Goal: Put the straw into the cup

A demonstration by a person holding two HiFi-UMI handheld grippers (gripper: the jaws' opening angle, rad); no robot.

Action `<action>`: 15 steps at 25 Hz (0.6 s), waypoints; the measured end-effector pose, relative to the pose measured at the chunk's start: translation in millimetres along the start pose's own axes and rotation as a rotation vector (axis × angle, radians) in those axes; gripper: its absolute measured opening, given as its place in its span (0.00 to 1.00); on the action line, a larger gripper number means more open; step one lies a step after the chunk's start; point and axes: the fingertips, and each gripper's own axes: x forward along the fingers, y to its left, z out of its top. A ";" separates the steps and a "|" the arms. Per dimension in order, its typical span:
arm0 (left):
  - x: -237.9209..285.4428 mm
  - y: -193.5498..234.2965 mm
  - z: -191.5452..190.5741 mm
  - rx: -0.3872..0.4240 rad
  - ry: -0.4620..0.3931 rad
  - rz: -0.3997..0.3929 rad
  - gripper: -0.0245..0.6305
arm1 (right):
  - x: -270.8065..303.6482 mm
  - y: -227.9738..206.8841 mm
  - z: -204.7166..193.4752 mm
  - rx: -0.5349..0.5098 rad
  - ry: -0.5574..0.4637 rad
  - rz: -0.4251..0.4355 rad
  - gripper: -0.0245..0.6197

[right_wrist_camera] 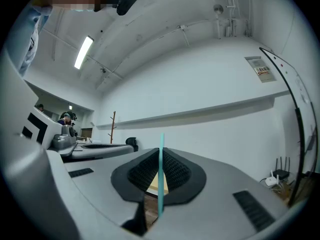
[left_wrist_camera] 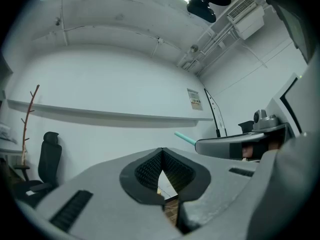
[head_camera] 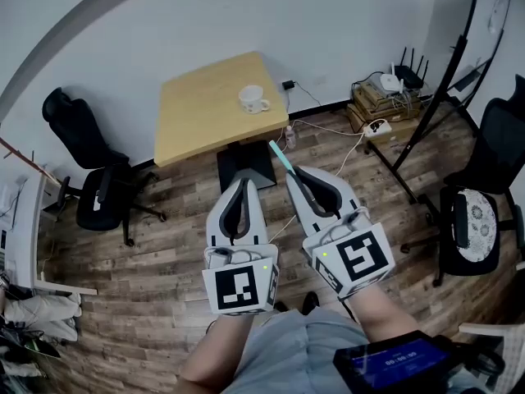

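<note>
Right tongs [head_camera: 292, 174] clamped on teal straw [head_camera: 279, 156], end jutting forward past the tips; left tongs [head_camera: 239, 182] closed, holding nothing, just beside the right; white cup [head_camera: 253, 98] upright on wooden tabletop [head_camera: 197, 113], handle toward the right, well apart from straw, ahead of both.

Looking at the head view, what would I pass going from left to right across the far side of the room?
black office chair → white cup → stack of boxes with network gear → second black chair
</note>
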 end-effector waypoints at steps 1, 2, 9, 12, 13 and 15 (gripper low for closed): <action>-1.3 0.8 -1.0 -0.003 -0.001 0.003 0.04 | -0.5 1.4 -0.5 -0.005 0.001 0.003 0.07; -3.6 2.7 -1.9 -0.008 -0.004 0.007 0.04 | -0.7 4.2 -1.1 -0.009 0.002 0.007 0.07; 1.5 1.4 -5.9 -0.011 0.005 0.025 0.04 | 0.3 -9.4 3.2 0.036 -0.016 0.017 0.07; 36.4 -4.0 -12.8 -0.011 0.023 0.033 0.04 | 17.0 -43.4 -1.6 0.052 -0.006 0.018 0.07; 44.5 -1.8 -17.2 -0.013 0.031 0.035 0.04 | 23.5 -49.5 -6.1 0.057 0.001 0.017 0.07; 58.5 5.4 -27.8 -0.022 0.048 0.035 0.04 | 37.1 -57.4 -17.2 0.067 0.020 0.013 0.07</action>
